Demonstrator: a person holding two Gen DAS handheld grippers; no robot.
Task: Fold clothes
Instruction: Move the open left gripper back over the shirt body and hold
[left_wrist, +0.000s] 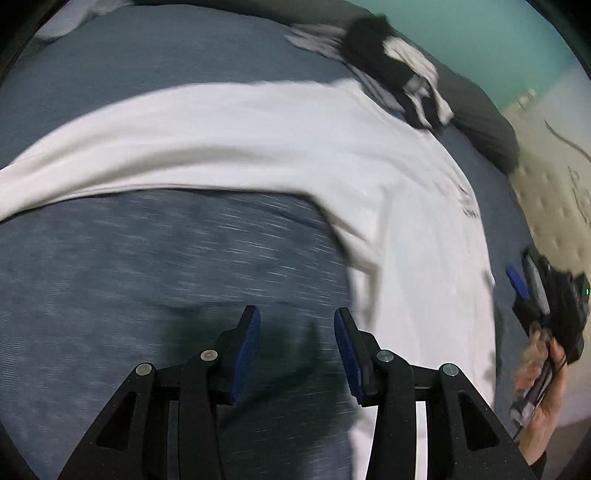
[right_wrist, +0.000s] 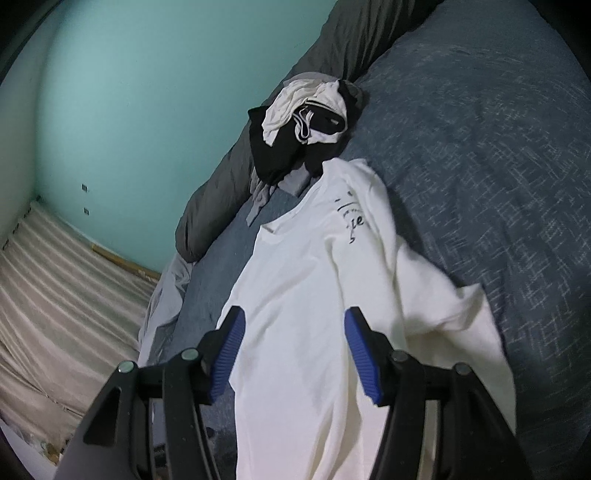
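Fold step in hand: white T-shirt half arranged on the bed.

I am holding the left gripper (left_wrist: 297, 328) over the blue bedspread (left_wrist: 147, 277), fingers released and grasping nothing, just beside the white T-shirt (left_wrist: 406, 221). I am hovering the right gripper (right_wrist: 293, 332) above the shirt body, fingers also released and empty. The shirt is lying flat on the bed, one sleeve (right_wrist: 461, 302) spread to the side, near a pile of black and white clothes (right_wrist: 306, 122). In my judgement, the next move calls for gripping the sleeve edge and folding it inward.
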